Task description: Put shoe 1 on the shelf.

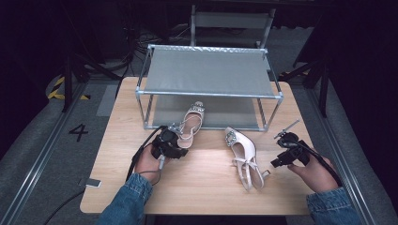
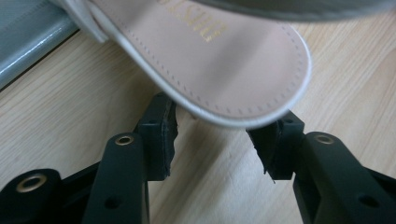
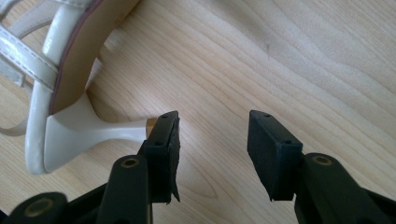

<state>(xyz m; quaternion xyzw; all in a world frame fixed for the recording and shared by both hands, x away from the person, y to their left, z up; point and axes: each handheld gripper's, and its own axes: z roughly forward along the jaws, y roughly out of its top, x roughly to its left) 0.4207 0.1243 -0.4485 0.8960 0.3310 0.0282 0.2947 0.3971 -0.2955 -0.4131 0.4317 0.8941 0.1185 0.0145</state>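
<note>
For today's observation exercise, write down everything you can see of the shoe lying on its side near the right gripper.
The shoe is a cream, leather-looking slingback with a pointed toe, a sparkly buckle ornament at the front, thin heel straps and a slim heel with a tan tip. It lies on its side on the wooden table, toe toward the metal rack. The open right gripper sits beside its heel, one jaw next to the heel tip; whether they touch is unclear.

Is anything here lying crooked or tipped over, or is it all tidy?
One thing is off: the right-hand shoe lies tipped on its side on the table, heel pointing sideways toward the open right gripper. The other shoe sits upright, toe under the rack, its heel end between the open left gripper.
</note>
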